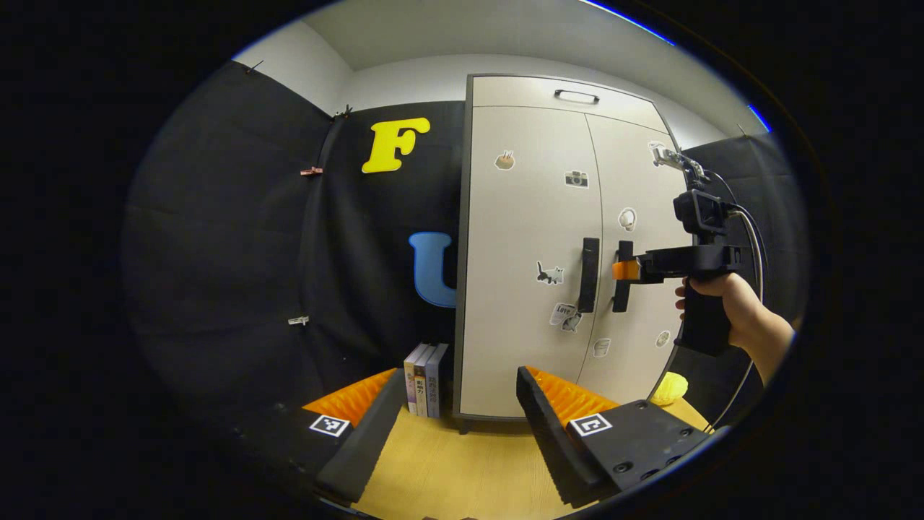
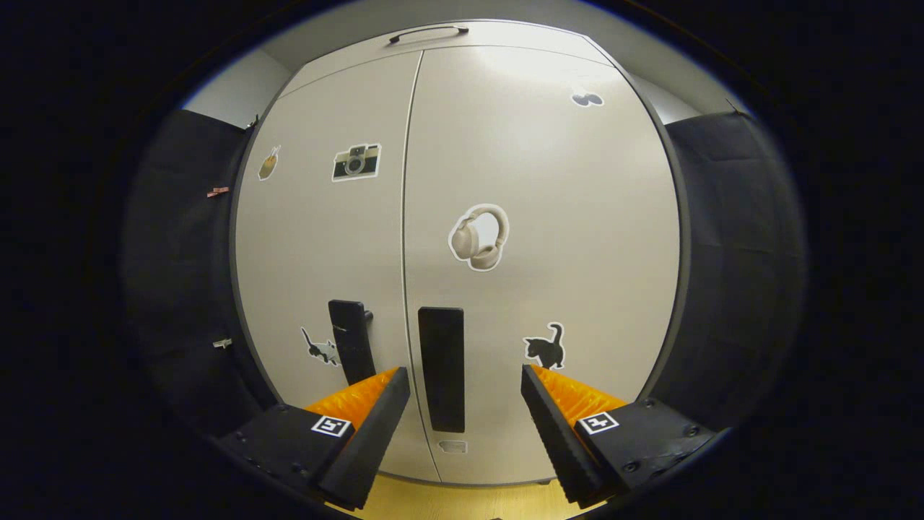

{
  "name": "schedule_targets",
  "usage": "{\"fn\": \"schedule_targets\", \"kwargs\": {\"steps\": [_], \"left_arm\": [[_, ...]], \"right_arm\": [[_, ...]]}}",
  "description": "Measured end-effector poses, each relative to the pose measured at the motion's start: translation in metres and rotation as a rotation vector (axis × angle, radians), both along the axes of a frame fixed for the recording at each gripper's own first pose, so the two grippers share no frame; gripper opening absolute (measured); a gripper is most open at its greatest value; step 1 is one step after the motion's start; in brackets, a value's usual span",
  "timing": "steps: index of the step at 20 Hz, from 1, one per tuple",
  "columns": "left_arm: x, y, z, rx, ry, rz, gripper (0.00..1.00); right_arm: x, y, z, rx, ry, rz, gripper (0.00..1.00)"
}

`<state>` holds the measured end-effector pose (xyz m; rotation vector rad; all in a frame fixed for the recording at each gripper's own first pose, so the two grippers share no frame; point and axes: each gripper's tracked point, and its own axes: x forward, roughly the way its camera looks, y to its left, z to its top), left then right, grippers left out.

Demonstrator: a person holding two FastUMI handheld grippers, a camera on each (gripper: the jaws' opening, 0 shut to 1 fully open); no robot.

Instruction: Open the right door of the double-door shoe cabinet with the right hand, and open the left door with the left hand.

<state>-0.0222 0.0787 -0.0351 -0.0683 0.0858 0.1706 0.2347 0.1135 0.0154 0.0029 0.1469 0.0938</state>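
Right gripper lines up on the right handle

The right gripper (image 2: 462,401), jaws wide and empty, straddles the right handle (image 2: 442,368) to pinch it. The left gripper (image 1: 458,404), also open and empty, waits off the cabinet's (image 1: 520,217) closed left door (image 1: 530,202).

My right gripper (image 2: 462,393) sits right before the right door's handle (image 2: 442,368), fingers either side; my left gripper (image 1: 458,404) hangs farther back, books (image 1: 426,379) left of the cabinet (image 1: 534,253)
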Motion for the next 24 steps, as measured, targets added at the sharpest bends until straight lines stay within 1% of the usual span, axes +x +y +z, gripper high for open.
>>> {"fn": "schedule_targets", "kwargs": {"steps": [3,5,6,7,8,9,10,11,12,13,16,17,18,19,21,24], "left_arm": [[-0.004,0.014,-0.005,0.000,0.011,0.027,0.95],[-0.005,0.021,-0.008,-0.009,0.018,0.042,0.95],[-0.005,0.023,-0.010,-0.017,0.021,0.046,0.95],[-0.006,0.024,-0.010,-0.023,0.022,0.048,0.95],[-0.006,0.026,-0.010,-0.026,0.021,0.051,0.95],[-0.007,0.028,-0.010,-0.025,0.020,0.053,0.95],[-0.008,0.029,-0.010,-0.022,0.018,0.054,0.95],[-0.009,0.030,-0.008,-0.018,0.015,0.053,0.95],[-0.010,0.031,-0.009,-0.014,0.014,0.052,0.95],[-0.012,0.032,-0.008,-0.010,0.014,0.054,0.95],[-0.020,0.034,-0.011,-0.013,0.014,0.050,0.95],[-0.022,0.034,-0.012,-0.014,0.016,0.050,0.95],[-0.023,0.033,-0.013,-0.016,0.018,0.049,0.95],[-0.025,0.033,-0.013,-0.018,0.018,0.046,0.95],[-0.026,0.029,-0.010,-0.019,0.010,0.033,0.95],[-0.023,0.019,-0.005,-0.003,0.005,0.000,0.95]], "right_arm": [[0.015,0.003,-0.010,-0.006,0.033,-0.007,0.95],[0.020,0.003,-0.008,0.008,0.025,-0.015,0.93],[0.021,0.005,-0.008,0.014,0.023,-0.014,0.88],[0.020,0.006,-0.007,0.020,0.026,-0.015,0.73],[0.019,0.009,-0.006,0.027,0.028,-0.007,0.71],[0.020,0.018,-0.009,0.041,0.037,0.019,0.66],[0.019,0.019,-0.009,0.047,0.044,0.007,0.56],[0.019,0.019,-0.009,0.052,0.043,0.002,0.37],[0.020,0.018,-0.010,0.063,0.048,0.001,0.39],[0.020,0.018,-0.009,0.080,0.048,-0.003,0.36],[0.019,0.019,-0.009,0.072,0.049,0.009,0.27],[0.019,0.020,-0.010,0.068,0.046,0.018,0.19],[0.018,0.019,-0.010,0.082,0.059,0.027,0.18],[0.016,0.019,-0.010,0.095,0.063,0.037,0.14],[0.007,0.019,-0.010,0.096,0.067,0.056,0.14],[-0.017,0.012,-0.008,0.116,0.066,0.069,0.14]]}}
